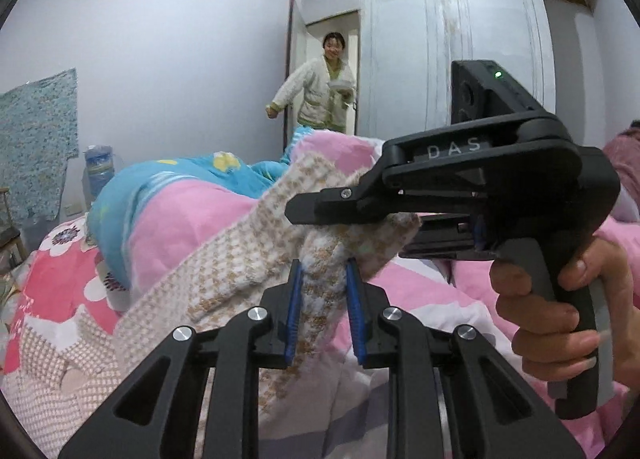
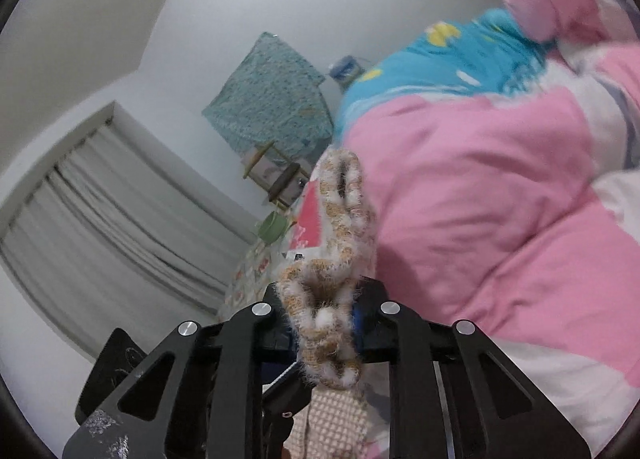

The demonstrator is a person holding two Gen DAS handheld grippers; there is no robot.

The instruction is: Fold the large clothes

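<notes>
Garment: a fuzzy beige-and-white checked knit is hanging between the two tools, its lower part trailing onto the bed below and to the left of the left hand-held gripper.
Left hand-held gripper: its blue pads are clenching a bunched band of the knit.
Right hand-held gripper: it is pinching a thick rolled edge of the same knit, which is bulging out above and below the jaws; in the left view it is sitting just above and to the right of the left one, a hand wrapping its grip.
Handling: judging by the sag and pile, the knit is behaving as soft, floppy and fairly light, not slippery; it is likely stretching under pull.
Where to hold: probably edges or corners, well apart, so the cloth is spreading flat rather than bunching.
Surface: a bed with a lumpy pink quilt and blue bedding ahead of both tools, soft and uneven for folding.
Room: a white wardrobe is standing ahead; a person with a plate is entering through the doorway; a curtain is hanging to the right tool's left.
</notes>
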